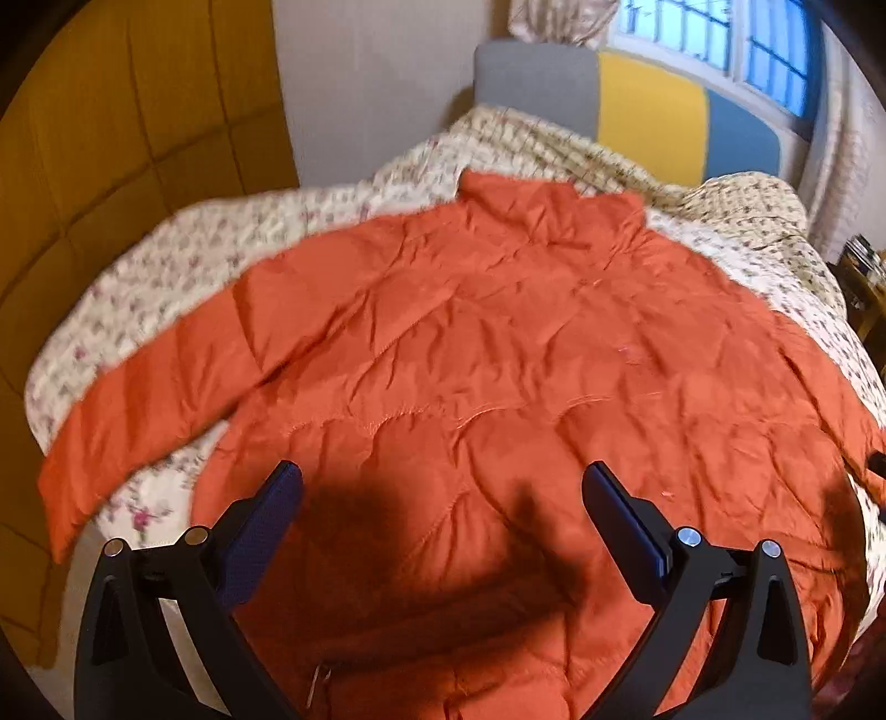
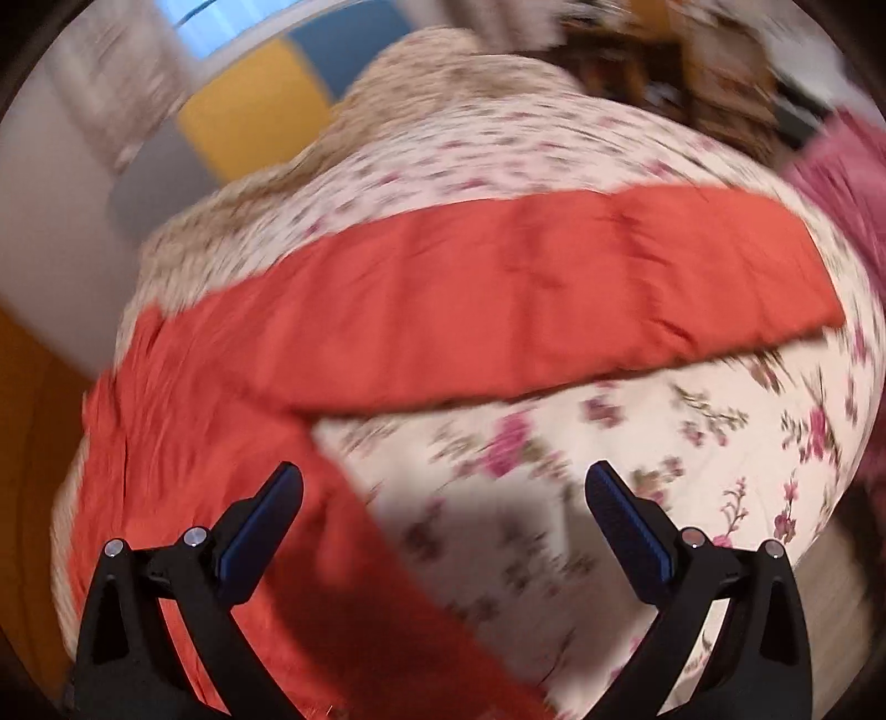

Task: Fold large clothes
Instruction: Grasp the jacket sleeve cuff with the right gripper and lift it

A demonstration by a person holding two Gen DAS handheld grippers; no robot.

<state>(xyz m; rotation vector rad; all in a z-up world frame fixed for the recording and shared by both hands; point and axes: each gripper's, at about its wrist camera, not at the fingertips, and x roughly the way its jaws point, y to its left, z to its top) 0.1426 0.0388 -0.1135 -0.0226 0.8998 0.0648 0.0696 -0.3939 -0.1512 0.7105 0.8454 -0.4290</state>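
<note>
Jacket [image 1: 470, 343] lies spread flat on the bed [image 1: 166, 260], sleeves out to each side. Your left claw [image 1: 443, 487] and right claw [image 2: 443, 487] both hang wide open, empty. Pinch the right sleeve [image 2: 554, 293] near its cuff and lay it flat across the body.

Both views: strong fisheye, black vignette at corners, straight lines bow near the rim.

Left wrist view: warm indoor light, moderately bright. Window [image 1: 720, 50] at upper right is blown pale blue, daylight source there. Mild motion blur overall; quilting on the orange jacket [image 1: 470, 343] is readable at centre, smeared toward its left sleeve. Dark soft-edged shadow on the jacket between the fingers of the left tool [image 1: 443, 487]; second shadow at far right.

Right wrist view: heavy motion blur, streaks arc around the centre; floral bedspread [image 2: 637, 443] print is smeared, background unreadable. Right tool [image 2: 443, 487] itself sharp. Grey shadow on the bedspread between its fingers.
</note>
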